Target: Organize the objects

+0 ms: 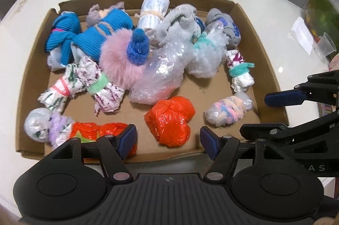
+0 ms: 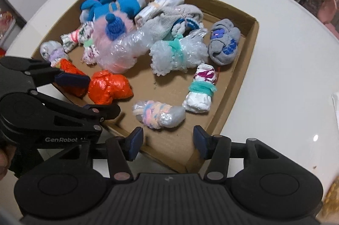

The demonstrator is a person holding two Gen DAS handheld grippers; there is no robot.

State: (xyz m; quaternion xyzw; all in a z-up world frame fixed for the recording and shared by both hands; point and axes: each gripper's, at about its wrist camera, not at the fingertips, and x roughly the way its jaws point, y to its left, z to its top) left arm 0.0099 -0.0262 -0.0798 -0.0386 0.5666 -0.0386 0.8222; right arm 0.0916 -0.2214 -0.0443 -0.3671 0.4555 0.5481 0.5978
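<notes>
A shallow cardboard tray on a white table holds several wrapped bundles. An orange foil bundle lies near the front edge. A pastel-yarn plastic bundle lies at the front right. A pink fluffy pompom with a blue knit hat sits mid-tray. My left gripper is open and empty, just before the orange bundle. My right gripper is open and empty, over the tray's near corner by the pastel bundle.
Blue knit bundles and grey sock bundles fill the back of the tray. A second orange bundle lies front left. A clear cup and a green jar stand on the table to the right.
</notes>
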